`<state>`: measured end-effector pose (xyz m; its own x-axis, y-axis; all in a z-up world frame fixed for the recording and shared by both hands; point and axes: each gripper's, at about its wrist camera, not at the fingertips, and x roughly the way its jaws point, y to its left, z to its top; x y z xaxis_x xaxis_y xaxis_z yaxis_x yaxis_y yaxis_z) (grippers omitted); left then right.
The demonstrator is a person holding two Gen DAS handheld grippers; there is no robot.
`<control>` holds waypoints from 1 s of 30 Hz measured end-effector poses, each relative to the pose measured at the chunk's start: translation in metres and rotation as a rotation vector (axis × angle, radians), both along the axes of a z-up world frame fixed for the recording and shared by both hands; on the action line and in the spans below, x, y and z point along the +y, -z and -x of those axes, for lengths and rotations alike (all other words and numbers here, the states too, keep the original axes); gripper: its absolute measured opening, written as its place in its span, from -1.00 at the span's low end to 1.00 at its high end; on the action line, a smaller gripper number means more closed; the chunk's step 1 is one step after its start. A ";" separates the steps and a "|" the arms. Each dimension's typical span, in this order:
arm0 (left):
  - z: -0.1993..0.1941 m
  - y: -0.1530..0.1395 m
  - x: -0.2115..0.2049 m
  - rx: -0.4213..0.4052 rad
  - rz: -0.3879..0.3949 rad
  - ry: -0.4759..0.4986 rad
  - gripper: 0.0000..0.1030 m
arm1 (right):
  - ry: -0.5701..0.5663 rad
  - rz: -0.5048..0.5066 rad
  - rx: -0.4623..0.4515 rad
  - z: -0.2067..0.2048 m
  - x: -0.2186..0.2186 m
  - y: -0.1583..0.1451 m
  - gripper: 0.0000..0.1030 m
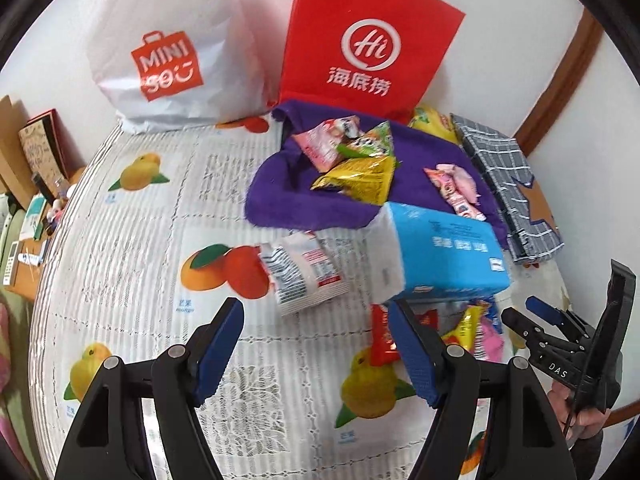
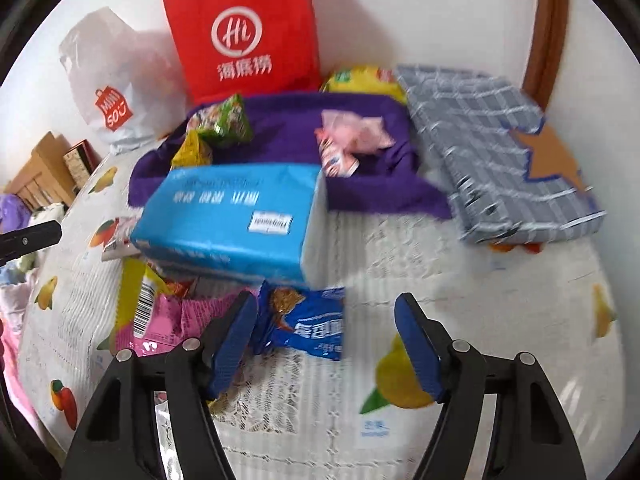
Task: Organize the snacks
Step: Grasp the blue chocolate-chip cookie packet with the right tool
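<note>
My left gripper (image 1: 320, 344) hangs open over the fruit-print tablecloth (image 1: 132, 280) with nothing between its fingers. Just beyond it lies a white and red snack packet (image 1: 300, 272). My right gripper (image 2: 328, 340) is open too; a blue snack packet (image 2: 312, 320) lies between its fingers, close to the left pad, and neither pad presses on it. Pink (image 2: 168, 320) and yellow (image 2: 136, 292) packets lie to its left. A purple cloth (image 1: 280, 196) behind carries several more snack packets, green (image 2: 224, 120), yellow (image 1: 360, 180) and pink (image 2: 352, 136).
A blue tissue pack (image 2: 232, 216) lies across the front of the purple cloth. A red paper bag (image 1: 360, 40) and a white shopping bag (image 1: 168, 52) stand against the wall. A grey checked box (image 2: 500, 152) sits at the right. Cluttered furniture (image 1: 32, 184) borders the table's left edge.
</note>
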<state>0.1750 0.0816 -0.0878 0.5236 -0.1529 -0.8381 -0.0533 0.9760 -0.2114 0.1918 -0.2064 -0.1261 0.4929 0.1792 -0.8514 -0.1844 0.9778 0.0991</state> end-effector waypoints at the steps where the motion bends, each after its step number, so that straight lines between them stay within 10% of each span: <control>1: -0.001 0.002 0.002 0.003 0.007 -0.003 0.41 | -0.008 -0.006 0.012 -0.001 0.001 0.004 0.40; 24: -0.016 0.031 0.027 0.045 0.037 -0.042 0.41 | -0.030 0.088 0.003 -0.011 0.019 0.047 0.44; 30: -0.030 0.038 0.025 0.055 0.054 -0.046 0.41 | -0.015 0.087 -0.026 -0.011 0.018 0.045 0.12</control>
